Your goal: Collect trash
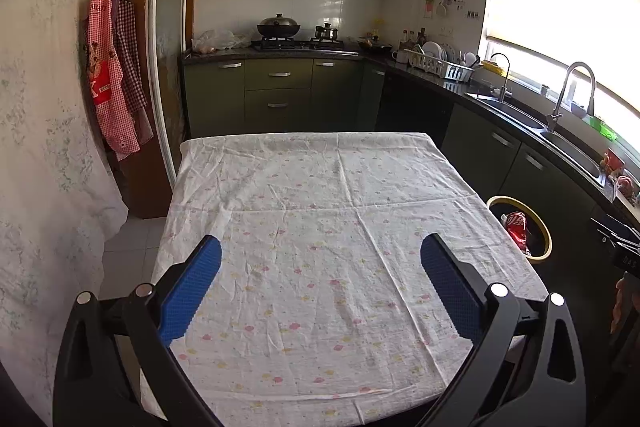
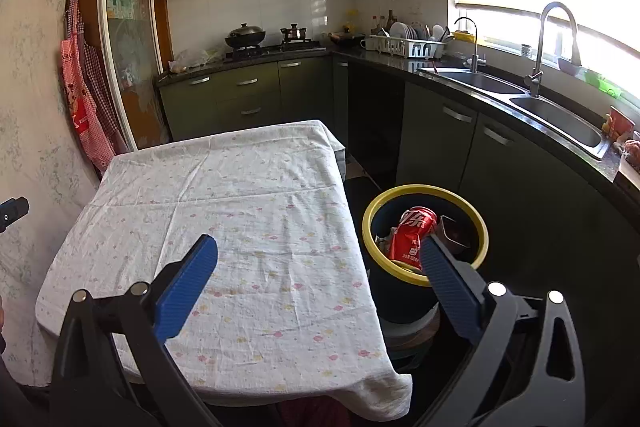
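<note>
A dark bin with a yellow rim (image 2: 425,281) stands on the floor just right of the table; it also shows in the left wrist view (image 1: 546,227). A crushed red cola can (image 2: 412,233) lies in it, also seen from the left (image 1: 516,223), beside other scraps and a dark container (image 2: 456,233). My left gripper (image 1: 320,259) is open and empty above the near part of the table (image 1: 320,195), which has a white flowered cloth. My right gripper (image 2: 318,259) is open and empty over the table's right edge (image 2: 240,187), its right finger in front of the bin.
Green cabinets and a dark counter (image 2: 500,95) with a double sink (image 2: 560,115) run along the right, close behind the bin. A stove with a wok (image 1: 279,27) is at the back. Aprons (image 1: 112,75) hang on the left wall. The left gripper's tip (image 2: 12,211) shows at far left.
</note>
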{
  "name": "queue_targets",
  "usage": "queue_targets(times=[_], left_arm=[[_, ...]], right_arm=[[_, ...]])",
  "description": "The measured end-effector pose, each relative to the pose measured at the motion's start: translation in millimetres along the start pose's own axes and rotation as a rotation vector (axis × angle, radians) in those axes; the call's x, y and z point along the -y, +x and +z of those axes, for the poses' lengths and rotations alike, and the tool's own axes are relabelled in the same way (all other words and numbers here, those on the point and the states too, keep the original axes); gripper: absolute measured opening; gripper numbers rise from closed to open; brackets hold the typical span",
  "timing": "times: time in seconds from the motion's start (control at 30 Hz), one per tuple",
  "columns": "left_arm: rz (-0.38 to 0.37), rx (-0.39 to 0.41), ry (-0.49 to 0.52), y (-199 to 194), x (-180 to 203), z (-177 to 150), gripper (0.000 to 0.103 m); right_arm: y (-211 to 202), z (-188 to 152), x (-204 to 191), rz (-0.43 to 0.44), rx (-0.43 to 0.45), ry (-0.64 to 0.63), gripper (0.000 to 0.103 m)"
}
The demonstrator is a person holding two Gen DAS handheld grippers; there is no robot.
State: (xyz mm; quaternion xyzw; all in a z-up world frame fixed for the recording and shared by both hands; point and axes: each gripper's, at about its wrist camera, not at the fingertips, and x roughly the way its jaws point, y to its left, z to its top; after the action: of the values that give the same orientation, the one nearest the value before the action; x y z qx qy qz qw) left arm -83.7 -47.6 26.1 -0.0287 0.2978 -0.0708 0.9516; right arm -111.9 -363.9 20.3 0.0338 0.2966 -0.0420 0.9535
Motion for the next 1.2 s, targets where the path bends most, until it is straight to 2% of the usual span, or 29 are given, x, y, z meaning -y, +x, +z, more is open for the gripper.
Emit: queue_targets(times=[1.2], left_arm=[[-0.01, -0.02, 0.003, 8.9, -0.3, -4.0, 0.098]], right_arm=[[7.5, -1.2, -1.2, -0.008, -0.01, 0.003, 0.096]])
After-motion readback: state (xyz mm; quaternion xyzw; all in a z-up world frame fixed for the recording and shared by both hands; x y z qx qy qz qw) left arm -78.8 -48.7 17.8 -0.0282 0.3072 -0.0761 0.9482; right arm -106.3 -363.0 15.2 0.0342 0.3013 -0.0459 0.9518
